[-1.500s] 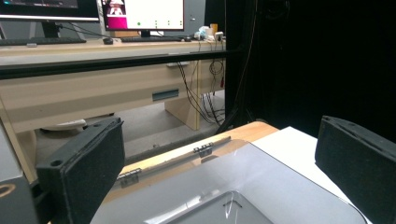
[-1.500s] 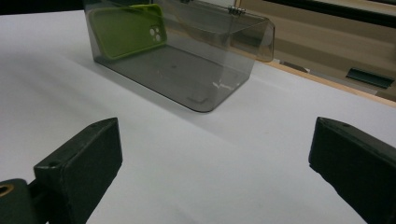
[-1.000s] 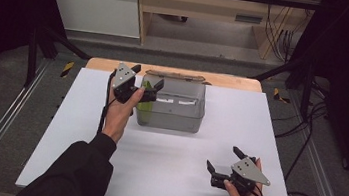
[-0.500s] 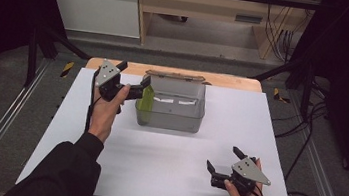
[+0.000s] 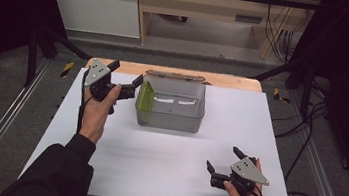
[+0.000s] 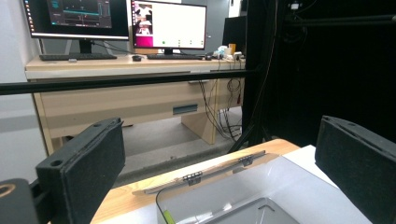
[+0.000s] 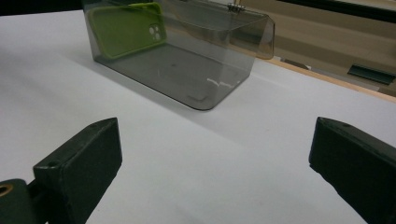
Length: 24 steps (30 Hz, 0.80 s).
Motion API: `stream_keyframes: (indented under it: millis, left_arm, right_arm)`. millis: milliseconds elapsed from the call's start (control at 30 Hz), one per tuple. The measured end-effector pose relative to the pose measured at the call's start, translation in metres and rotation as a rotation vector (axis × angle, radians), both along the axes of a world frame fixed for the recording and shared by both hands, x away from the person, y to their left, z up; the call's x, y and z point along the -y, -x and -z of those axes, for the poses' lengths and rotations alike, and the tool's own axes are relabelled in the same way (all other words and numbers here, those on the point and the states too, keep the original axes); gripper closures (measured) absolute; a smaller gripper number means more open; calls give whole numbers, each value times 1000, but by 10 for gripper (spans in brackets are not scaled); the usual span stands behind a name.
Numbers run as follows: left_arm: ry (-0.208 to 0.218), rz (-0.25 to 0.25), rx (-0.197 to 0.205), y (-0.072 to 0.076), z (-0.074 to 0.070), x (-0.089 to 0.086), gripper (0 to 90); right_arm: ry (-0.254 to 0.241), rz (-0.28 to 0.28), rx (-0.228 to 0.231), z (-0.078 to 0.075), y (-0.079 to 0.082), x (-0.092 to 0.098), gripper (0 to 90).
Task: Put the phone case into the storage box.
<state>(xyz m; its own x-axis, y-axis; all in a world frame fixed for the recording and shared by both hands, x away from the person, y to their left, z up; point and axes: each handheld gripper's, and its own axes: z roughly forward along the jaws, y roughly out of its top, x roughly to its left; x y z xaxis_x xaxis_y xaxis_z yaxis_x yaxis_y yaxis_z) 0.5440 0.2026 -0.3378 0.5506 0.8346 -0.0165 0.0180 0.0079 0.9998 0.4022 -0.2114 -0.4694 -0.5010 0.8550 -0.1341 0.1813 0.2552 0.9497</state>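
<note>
A clear grey plastic box (image 5: 175, 112) stands open at the table's back middle, its hinged lid (image 6: 201, 175) folded down behind it. A green phone case (image 5: 144, 102) leans upright inside the box at its left end. In the right gripper view the phone case (image 7: 127, 29) shows through the wall of the box (image 7: 187, 65). My left gripper (image 5: 126, 73) hovers just left of the box, open and holding nothing. My right gripper (image 5: 224, 159) rests open near the front right of the table, well apart from the box.
The white table top (image 5: 155, 156) has free room in front of the box. A wooden strip (image 5: 230, 80) runs along the table's back edge. A desk with monitors (image 6: 116, 18) stands beyond the table, and black frame bars surround it.
My left gripper has drawn back to the left, away from the box, and the green phone case stays leaning inside it. The right gripper has not moved.
</note>
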Motion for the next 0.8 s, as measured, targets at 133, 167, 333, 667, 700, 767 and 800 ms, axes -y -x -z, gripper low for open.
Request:
stream_keyframes:
  millis: [133,167,333,667,700,767,800]
  left_arm:
    - [-14,-8,17,4,-5,-5,13]
    - [-15,-7,20,5,-6,-7,13]
    - [-19,-10,27,9,-14,-12,6]
    - [-40,10,10,19,-24,-21,1]
    - [-41,5,13,21,-25,-23,1]
    - [-37,8,20,26,-26,-28,1]
    - [-38,5,24,27,-26,-30,1]
  right_arm:
    - [-1,-1,-5,0,0,-1,28]
    - [0,-1,-5,0,0,-1,28]
    - [8,3,-8,1,0,0,28]
    - [10,-6,-7,-2,-3,3,36]
    - [11,-7,-6,-3,-4,4,36]
    - [5,-3,0,-6,-6,8,38]
    - [-2,-5,2,-7,-7,11,39]
